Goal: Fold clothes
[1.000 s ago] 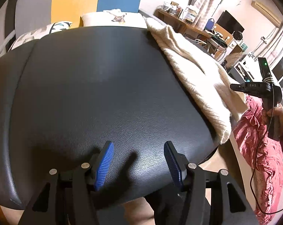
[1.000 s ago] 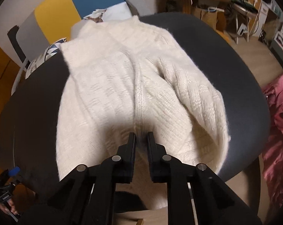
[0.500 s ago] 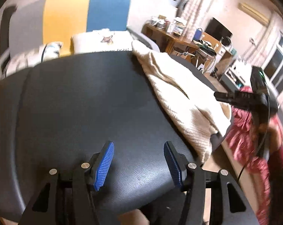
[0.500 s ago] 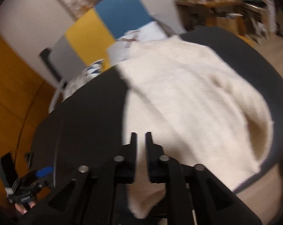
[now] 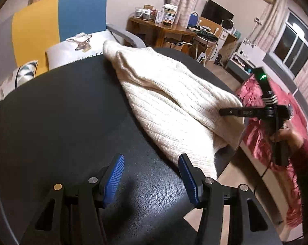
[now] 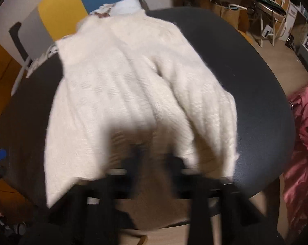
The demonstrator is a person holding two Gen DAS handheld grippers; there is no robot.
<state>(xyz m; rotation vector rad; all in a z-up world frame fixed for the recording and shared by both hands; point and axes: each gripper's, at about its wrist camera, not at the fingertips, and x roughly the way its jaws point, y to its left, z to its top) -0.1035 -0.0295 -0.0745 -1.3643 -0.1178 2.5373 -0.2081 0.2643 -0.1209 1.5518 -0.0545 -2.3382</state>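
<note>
The cream sweater [image 5: 170,102] is spread on the black bench [image 5: 62,112], right of the wide, empty left hand-held gripper [image 5: 151,175]. The right hand-held gripper [image 6: 154,163] is blurred at its hem, grip unclear. Folding seems underway; a hem grasp is needed.

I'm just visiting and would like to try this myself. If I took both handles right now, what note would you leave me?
Left tongs: open, empty, over the bare black table.
Right tongs: at the near right edge of the cream sweater; too blurred in their own camera to tell whether they grip.
Sweater: on the table's right half, one sleeve lying over the body, hem hanging off the near edge.
Done: probably one sleeve fold.
Left: the remaining folds.
</note>
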